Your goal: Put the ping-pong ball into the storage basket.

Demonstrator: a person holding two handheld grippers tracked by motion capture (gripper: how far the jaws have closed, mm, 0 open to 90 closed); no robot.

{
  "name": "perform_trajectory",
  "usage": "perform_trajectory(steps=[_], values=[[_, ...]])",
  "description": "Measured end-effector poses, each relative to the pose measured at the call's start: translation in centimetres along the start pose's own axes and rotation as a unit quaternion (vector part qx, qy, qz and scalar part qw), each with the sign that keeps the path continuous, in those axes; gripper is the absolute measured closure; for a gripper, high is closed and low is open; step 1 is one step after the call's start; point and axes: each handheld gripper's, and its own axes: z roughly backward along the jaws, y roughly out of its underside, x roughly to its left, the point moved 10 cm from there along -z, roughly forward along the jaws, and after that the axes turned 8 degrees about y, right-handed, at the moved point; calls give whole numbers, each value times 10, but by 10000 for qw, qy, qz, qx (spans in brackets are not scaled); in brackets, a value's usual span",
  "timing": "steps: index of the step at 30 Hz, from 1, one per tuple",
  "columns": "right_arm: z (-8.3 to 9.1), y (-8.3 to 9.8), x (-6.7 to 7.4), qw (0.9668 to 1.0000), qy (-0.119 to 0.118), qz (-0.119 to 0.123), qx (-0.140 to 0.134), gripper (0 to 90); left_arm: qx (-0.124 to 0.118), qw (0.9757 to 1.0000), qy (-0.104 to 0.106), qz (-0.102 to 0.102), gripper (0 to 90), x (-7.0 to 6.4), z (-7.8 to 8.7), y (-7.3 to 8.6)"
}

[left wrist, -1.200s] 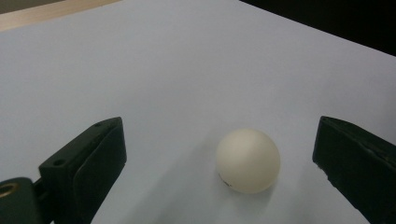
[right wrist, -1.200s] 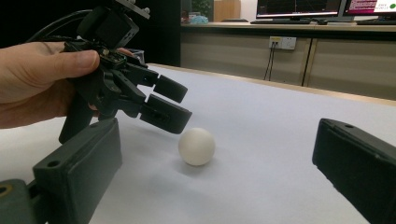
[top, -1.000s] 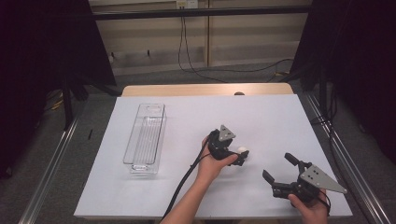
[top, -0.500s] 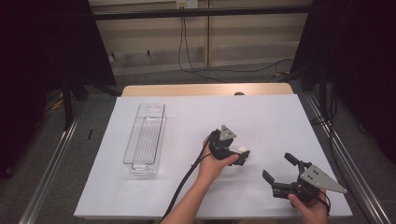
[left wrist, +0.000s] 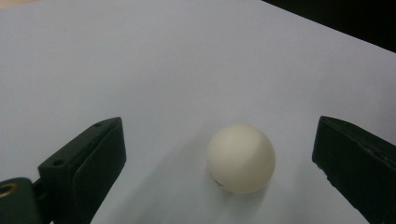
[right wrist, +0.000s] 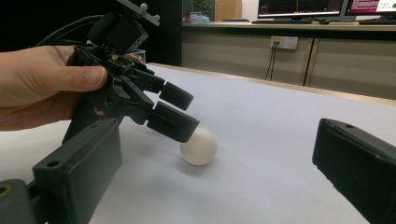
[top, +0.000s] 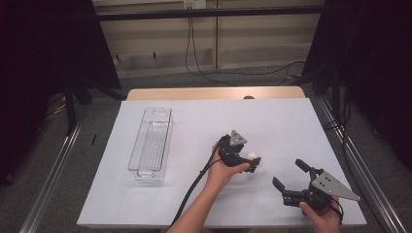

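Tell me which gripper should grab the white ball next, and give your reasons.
Left. The left gripper is open with the white ball lying on the table between its jaws, untouched, so probably it only needs to close. The right gripper, also open, sits apart from the ball near the table's front edge.

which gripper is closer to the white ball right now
Left. The left gripper is at the white ball, which lies on the table between its open jaws, untouched. The right gripper sits apart near the table's front right, jaws open, pointing toward the ball.
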Motion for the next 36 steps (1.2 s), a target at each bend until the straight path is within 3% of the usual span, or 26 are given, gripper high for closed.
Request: perform_trajectory(steps=[11, 16, 23, 27, 29, 36], values=[[0, 0, 0, 10000, 0, -20, 2, 9, 211, 9996, 166, 17, 39, -5, -14, 7], [-1, 0, -1, 10000, 17, -47, -14, 9, 285, 9994, 172, -88, 64, -6, -18, 10], [0, 0, -1, 10000, 20, -41, 6, 9, 473, 9984, 191, -239, 157, -5, -22, 14], [0, 0, -1, 10000, 19, -41, 8, 9, 589, 9980, 152, -183, 236, -4, -23, 16], [0, 0, -1, 10000, 33, -58, -6, 9, 522, 9983, 191, -171, 276, -4, -25, 15], [1, 0, -2, 10000, 20, -62, -2, 10, 787, 9963, 209, -273, 387, -4, -25, 19]])
